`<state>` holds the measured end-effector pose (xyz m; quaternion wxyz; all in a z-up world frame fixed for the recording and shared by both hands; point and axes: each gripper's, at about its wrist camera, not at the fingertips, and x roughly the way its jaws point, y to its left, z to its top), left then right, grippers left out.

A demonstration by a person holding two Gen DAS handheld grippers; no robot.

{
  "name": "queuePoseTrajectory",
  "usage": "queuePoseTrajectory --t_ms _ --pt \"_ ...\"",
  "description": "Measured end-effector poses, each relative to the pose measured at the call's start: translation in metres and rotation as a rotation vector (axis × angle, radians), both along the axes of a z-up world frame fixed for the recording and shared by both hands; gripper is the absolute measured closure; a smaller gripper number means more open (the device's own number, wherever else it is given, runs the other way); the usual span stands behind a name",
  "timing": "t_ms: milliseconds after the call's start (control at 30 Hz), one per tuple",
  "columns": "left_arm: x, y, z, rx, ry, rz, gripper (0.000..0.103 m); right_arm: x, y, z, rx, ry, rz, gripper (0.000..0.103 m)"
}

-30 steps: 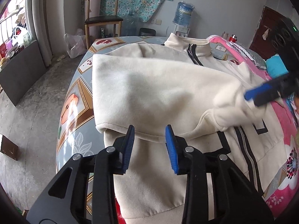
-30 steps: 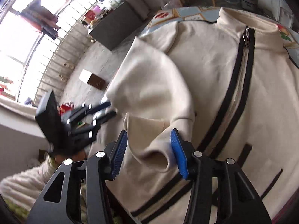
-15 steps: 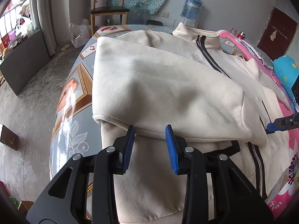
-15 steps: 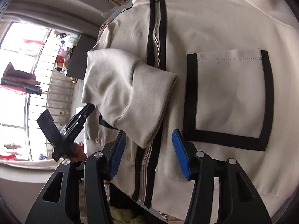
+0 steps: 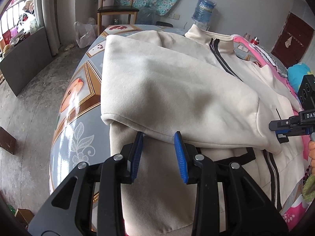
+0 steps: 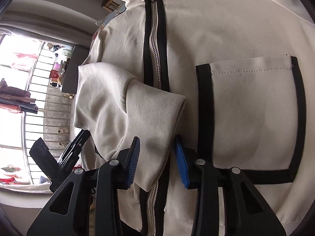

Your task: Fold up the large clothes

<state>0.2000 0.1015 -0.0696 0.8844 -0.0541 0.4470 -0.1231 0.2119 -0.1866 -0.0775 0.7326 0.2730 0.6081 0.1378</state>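
Probably home: chair [image 5: 117, 5], water jug [image 5: 204, 7].

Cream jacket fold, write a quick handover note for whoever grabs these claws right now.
Left claw: open, empty, above the jacket's hem edge.
Right claw: open, straddling the cuff of the sleeve, not gripping.
Cream jacket lies zipped, front up, on the patterned table.
Done: one sleeve folded across the front, cuff over the zipper.
Left: the sleeve on the pocket side is not visibly folded; then fold the body.
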Motion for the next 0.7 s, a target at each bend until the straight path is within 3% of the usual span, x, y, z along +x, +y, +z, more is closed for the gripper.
queuePoseTrajectory --t_ms 133,200,267,400,533,700 --pt "0.000 0.000 0.000 0.000 -0.002 0.000 0.070 0.001 0.002 0.000 -0.024 -0.020 -0.006 0.074" --pt "-0.001 0.001 0.000 -0.006 -0.005 -0.001 0.070 0.002 0.004 0.001 -0.066 -0.030 -0.004 0.090" --pt "-0.002 0.005 0.001 -0.027 -0.005 -0.002 0.070 0.003 0.010 0.010 -0.108 -0.063 0.012 0.096" --pt "-0.011 0.013 0.015 -0.046 -0.057 -0.003 0.070 0.019 0.027 0.054 -0.194 -0.178 0.059 0.098" --pt "-0.015 0.016 0.031 -0.029 -0.110 0.004 0.070 0.060 0.040 0.102 -0.197 -0.281 0.076 0.098" --pt "0.001 0.013 0.032 0.035 -0.091 0.033 0.070 0.116 0.029 0.158 -0.177 -0.388 0.011 0.098"
